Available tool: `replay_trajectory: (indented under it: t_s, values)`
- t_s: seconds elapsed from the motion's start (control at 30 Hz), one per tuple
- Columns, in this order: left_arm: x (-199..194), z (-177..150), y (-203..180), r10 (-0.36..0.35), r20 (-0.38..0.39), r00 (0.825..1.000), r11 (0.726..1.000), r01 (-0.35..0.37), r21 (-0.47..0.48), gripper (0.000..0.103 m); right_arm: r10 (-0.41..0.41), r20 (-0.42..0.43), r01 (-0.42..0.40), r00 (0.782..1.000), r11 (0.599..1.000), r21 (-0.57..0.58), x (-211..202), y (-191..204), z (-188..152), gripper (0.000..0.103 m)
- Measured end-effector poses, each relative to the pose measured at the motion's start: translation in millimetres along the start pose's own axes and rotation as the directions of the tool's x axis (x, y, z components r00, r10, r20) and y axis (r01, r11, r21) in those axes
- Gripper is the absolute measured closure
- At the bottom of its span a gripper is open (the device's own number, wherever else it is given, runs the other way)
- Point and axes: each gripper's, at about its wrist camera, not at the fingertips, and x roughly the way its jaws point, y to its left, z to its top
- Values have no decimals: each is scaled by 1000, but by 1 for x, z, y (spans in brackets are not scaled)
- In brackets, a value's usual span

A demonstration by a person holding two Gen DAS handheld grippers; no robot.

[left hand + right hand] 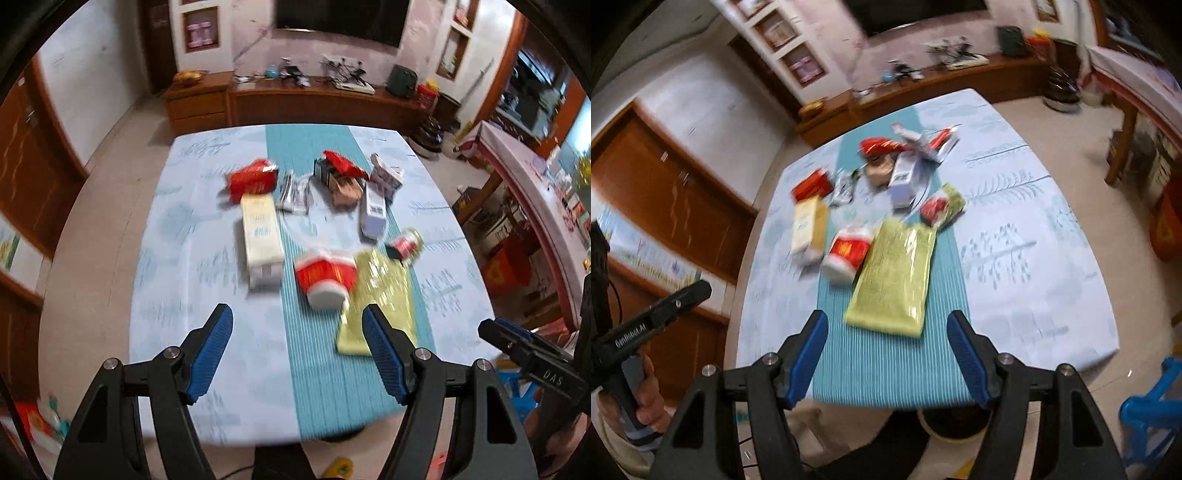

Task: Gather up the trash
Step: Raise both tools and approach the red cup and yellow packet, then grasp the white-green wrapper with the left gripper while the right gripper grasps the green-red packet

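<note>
Trash lies scattered on the table, ahead of both sets of fingers, untouched. Left gripper and right gripper hang spread and empty, evidently poised to pick; the yellow packet lies nearest.

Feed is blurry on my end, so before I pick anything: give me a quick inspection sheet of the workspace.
Surface: table under a pale printed cloth with a teal stripe down the middle.
Job's things: yellow-green packet nearest; red-and-white cup on its side beside it; cream carton; red box; white-lilac box; wrappers heaped at the far end.
Clutter: nothing seen beyond the trash.
Grippers: left gripper and right gripper, jaws apart, nothing between them.
Cables: nothing seen on the table.
Surroundings: wooden sideboard, blue stool.
</note>
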Motion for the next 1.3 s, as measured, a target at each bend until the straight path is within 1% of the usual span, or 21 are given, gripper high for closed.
replay_trajectory:
  t_s: [0.13,0.17,0.27,0.3,0.4,0.47,0.53,0.57,0.67,0.7,0.73,0.77,0.83,0.9,0.97,1.03,1.2,1.3]
  values:
    - [45,60,12,-23,-45,999,997,26,73,32,-49,-4,49,999,992,116,42,-5,45,36]
    - [61,78,14,-29,-61,998,995,34,95,32,-61,-6,61,998,989,135,51,-6,53,36]
    - [97,112,20,-49,-110,993,991,62,118,32,-123,-15,123,992,966,225,88,-19,82,36]
    - [113,125,22,-65,-135,989,990,80,114,32,-138,-25,140,990,959,246,97,-22,87,36]
    - [149,150,26,-109,-203,973,987,131,97,32,-163,-51,171,985,926,338,127,-38,104,36]
    - [174,161,24,-112,-235,966,985,138,100,32,-182,-56,189,982,902,389,144,-48,113,36]
    - [194,167,23,-109,-267,958,984,142,105,32,-195,-64,204,979,891,406,155,-52,119,36]
    - [209,171,23,-112,-294,949,984,148,103,32,-203,-76,216,976,883,416,162,-54,121,36]
    - [235,176,23,-117,-348,930,984,156,87,32,-204,-97,226,974,876,426,177,-58,125,36]
    - [246,177,23,-119,-369,922,984,159,78,32,-210,-104,235,972,874,425,181,-58,126,37]
    - [251,178,23,-120,-378,918,985,159,72,32,-215,-109,241,971,873,424,185,-58,126,42]
    - [260,179,23,-124,-393,911,985,160,61,32,-213,-116,243,970,873,424,189,-59,126,45]
    - [271,181,24,-129,-410,903,986,162,47,32,-209,-129,244,969,871,426,194,-60,126,54]
    - [281,182,21,-129,-428,894,986,161,40,32,-211,-140,252,967,869,426,199,-61,125,58]
    - [288,182,19,-125,-436,891,986,159,44,32,-222,-133,258,966,872,416,198,-60,123,62]
    - [295,182,15,-120,-441,889,987,156,47,32,-212,-128,246,969,879,409,199,-59,122,66]
    - [312,180,7,-92,-461,883,990,131,55,32,-196,-118,227,974,885,407,198,-61,119,69]
    - [322,177,-2,-71,-461,884,991,113,65,33,-193,-111,221,975,888,404,198,-62,119,70]
